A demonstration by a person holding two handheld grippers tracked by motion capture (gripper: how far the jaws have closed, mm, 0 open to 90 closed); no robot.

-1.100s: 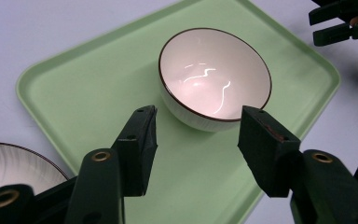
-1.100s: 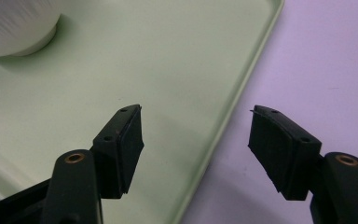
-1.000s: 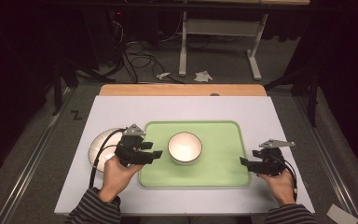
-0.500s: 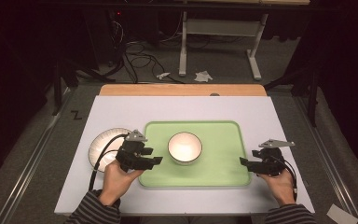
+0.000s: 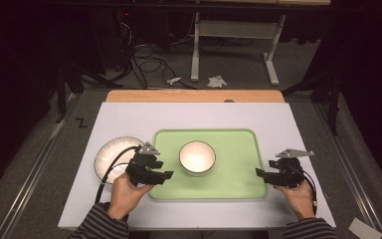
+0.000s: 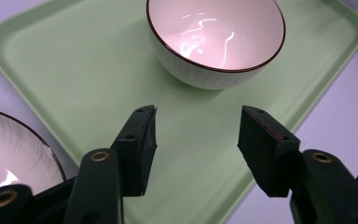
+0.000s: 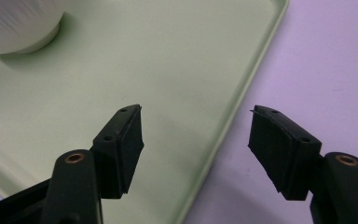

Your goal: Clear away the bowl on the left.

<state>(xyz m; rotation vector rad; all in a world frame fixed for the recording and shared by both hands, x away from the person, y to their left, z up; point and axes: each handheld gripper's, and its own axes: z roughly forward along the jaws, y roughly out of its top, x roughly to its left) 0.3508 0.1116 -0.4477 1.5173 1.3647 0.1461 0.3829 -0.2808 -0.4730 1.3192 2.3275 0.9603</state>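
A white bowl [image 5: 197, 158] with a dark rim stands upright near the middle of a pale green tray [image 5: 238, 159]. My left gripper [image 5: 165, 175] hovers over the tray's near left corner, open, with nothing between its jaws. In the left gripper view the bowl [image 6: 214, 37] lies just ahead of the gripper [image 6: 198, 114], apart from it, above the bare tray [image 6: 74, 70]. My right gripper [image 5: 259, 173] is at the tray's right edge, open and empty. In the right gripper view the gripper [image 7: 196, 112] straddles the tray's rim [image 7: 242, 93], and the bowl's base [image 7: 18, 23] is at the top left.
A white ribbed plate [image 5: 112, 157] lies on the white table cover [image 5: 179, 119] just left of the tray, behind my left hand; it also appears at the left gripper view's lower left [image 6: 9, 149]. A wooden strip [image 5: 194, 96] borders the table's far edge.
My left gripper has drawn back a little toward the person, uncovering more of the plate. The right gripper, bowl and tray have stayed in place.
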